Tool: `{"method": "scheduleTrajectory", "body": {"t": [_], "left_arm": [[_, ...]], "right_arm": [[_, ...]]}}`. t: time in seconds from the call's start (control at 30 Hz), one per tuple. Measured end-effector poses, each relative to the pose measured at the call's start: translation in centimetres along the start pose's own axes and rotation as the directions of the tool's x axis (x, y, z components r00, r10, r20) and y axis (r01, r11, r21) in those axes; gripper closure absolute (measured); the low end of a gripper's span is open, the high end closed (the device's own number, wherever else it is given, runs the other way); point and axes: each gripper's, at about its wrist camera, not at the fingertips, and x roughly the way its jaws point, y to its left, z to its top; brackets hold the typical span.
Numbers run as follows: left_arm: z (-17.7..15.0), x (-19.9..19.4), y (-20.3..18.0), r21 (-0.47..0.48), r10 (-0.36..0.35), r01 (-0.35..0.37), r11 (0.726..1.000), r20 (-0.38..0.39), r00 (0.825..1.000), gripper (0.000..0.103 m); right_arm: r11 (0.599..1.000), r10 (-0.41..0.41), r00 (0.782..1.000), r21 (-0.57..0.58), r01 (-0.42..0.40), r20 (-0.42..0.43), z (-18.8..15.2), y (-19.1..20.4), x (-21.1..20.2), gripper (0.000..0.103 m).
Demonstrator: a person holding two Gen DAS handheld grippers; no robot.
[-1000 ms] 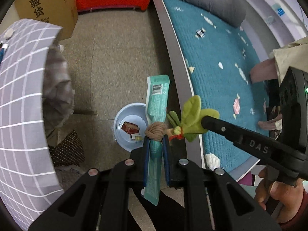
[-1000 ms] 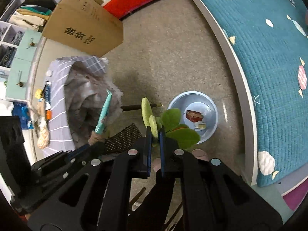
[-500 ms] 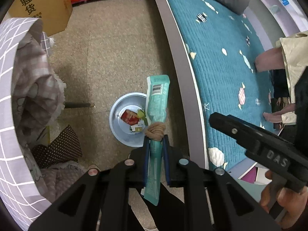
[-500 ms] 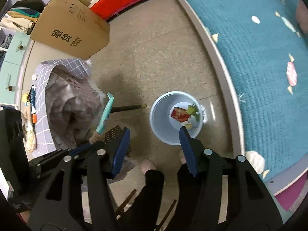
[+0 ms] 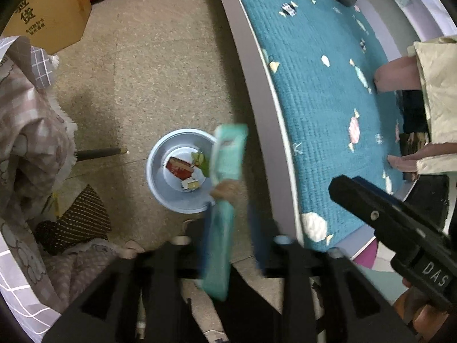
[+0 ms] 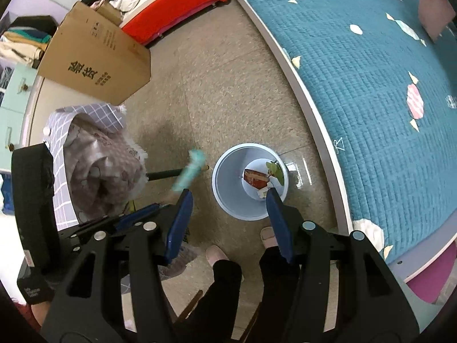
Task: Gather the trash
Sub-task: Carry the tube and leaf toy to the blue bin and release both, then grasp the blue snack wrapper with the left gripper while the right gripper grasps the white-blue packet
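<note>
Big teal quilted bed (image 5: 328,91) fills the right side, speckled floor (image 5: 160,85) beside it, and a cardboard box (image 6: 97,60) leans at the far end next to a red bench (image 6: 177,17). On the left, a heap of checked grey bedding (image 6: 94,154) spills down.

On the floor by the bed edge sits the pale blue bin (image 6: 228,188), with a red wrapper (image 6: 255,181) and a green leafy scrap (image 6: 274,170) already lying inside.

The left gripper (image 5: 231,225) is directly above the bin's near rim, and its jaws have just been opening. The teal wrapper (image 5: 225,188), with a brownish clump (image 5: 225,190) on it, hangs between the parted fingers, heavily blurred; it looks loose rather than pinched, though the smear makes that hard to call.

The right gripper (image 6: 228,214) hovers over the bin too, fingers spread about halfway, nothing between them. Below, the person's slippered feet (image 6: 217,254) stand near the bin.
</note>
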Motion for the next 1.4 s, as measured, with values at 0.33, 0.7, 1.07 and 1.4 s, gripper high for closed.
{"method": "scheduleTrajectory", "body": {"t": [0.33, 0.7, 1.07, 1.4], "left_arm": [[-0.5, -2.4, 0.9, -0.063, 0.045, -0.042, 0.997, 0.052, 0.998, 0.036], [-3.1, -12.2, 6.7, -0.207, 0.125, -0.078, 0.975, 0.225, 0.966, 0.036], [-7.2, -24.7, 21.0, -0.484, 0.444, -0.253, 0.837, 0.333, 0.832, 0.036], [-5.5, -27.9, 30.0, -0.499, 0.615, -0.434, 0.75, 0.288, 0.734, 0.034]], "right_arm": [[1.0, 0.013, 1.0, -0.016, -0.013, -0.001, -0.4, 0.8, -0.9, 0.049], [0.97, 0.102, 0.994, -0.219, -0.107, -0.036, -0.2, 10.5, -2.0, 0.049], [0.877, 0.204, 0.974, -0.424, -0.225, -0.094, -0.7, 27.9, 0.3, 0.049], [0.869, 0.224, 0.968, -0.427, -0.249, -0.108, -1.0, 38.3, 3.5, 0.046]]}}
